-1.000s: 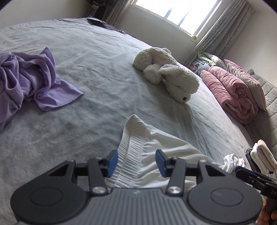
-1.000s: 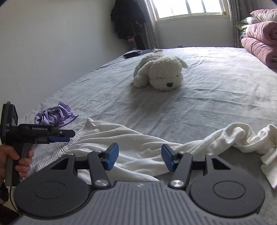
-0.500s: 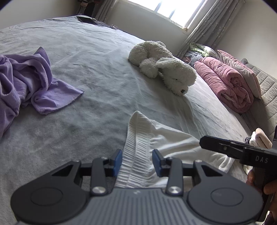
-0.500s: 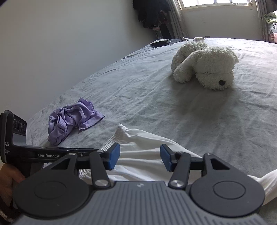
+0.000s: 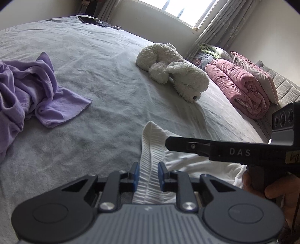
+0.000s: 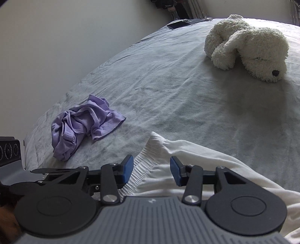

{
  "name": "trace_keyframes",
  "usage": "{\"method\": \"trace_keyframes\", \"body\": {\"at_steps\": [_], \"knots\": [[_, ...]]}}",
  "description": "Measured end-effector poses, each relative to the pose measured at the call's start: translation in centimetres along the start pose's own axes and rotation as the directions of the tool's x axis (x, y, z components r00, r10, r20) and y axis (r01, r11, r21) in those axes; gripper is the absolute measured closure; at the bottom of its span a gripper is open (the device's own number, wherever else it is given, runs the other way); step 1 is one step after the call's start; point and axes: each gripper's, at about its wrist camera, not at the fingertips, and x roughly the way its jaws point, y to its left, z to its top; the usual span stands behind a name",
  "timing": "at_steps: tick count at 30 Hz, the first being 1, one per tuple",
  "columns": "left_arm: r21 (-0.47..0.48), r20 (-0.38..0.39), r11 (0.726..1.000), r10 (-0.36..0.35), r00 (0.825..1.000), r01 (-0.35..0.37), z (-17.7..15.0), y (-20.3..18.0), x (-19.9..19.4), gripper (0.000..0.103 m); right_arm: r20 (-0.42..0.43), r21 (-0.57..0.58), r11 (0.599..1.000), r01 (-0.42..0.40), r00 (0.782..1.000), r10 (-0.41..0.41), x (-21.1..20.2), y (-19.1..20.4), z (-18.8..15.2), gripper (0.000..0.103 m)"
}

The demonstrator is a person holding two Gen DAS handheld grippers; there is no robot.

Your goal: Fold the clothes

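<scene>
Left gripper (image 5: 146, 174) closing around white garment (image 5: 150, 150) waistband, right gripper (image 6: 151, 169) closing, pads apart over it

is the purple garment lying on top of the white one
No, the purple garment lies crumpled by itself on the grey bed sheet, clearly apart from the white garment.

A fluffy white toy dog (image 5: 174, 71) lay on the big grey bed (image 5: 105, 56). Rolled pink blankets (image 5: 241, 84) sat at the far side, near a grey pillow (image 5: 262, 75). A dark flat thing (image 5: 88, 19) lay at the far edge. Curtains (image 5: 219, 24) hung beside the bright window (image 5: 189, 9).
</scene>
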Motion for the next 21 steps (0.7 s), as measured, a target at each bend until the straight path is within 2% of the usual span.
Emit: {"method": "trace_keyframes", "body": {"at_steps": [5,8,13,18,19,21], "knots": [[0.031,-0.003,0.999,-0.021,1.000,0.021,-0.2,-0.8,0.3,0.082,0.043,-0.078,0.996,0.039,0.998,-0.035,0.1,-0.3,1.3,0.056],[0.046,-0.003,0.999,-0.024,1.000,0.024,-0.2,-1.1,0.6,0.082,0.018,-0.124,0.991,0.058,0.998,-0.056,0.6,-1.1,1.9,0.056],[0.005,-0.009,1.000,-0.006,1.000,0.006,0.0,-0.9,1.3,0.082,-0.047,-0.225,0.972,0.065,0.996,-0.078,2.3,-1.3,2.0,0.056],[0.043,-0.022,0.999,0.022,1.000,-0.021,0.0,-1.6,1.9,0.082,-0.085,-0.327,0.944,0.055,0.993,-0.087,3.9,0.0,1.5,0.056],[0.049,-0.024,0.998,0.033,0.999,-0.032,0.0,-1.7,2.0,0.083,-0.083,-0.342,0.938,0.055,0.993,-0.088,4.1,0.2,1.5,0.056],[0.056,-0.026,0.997,0.052,0.998,-0.050,0.0,-1.8,2.1,0.091,-0.078,-0.357,0.933,0.049,0.994,-0.082,4.4,0.4,1.5,0.056]]}}
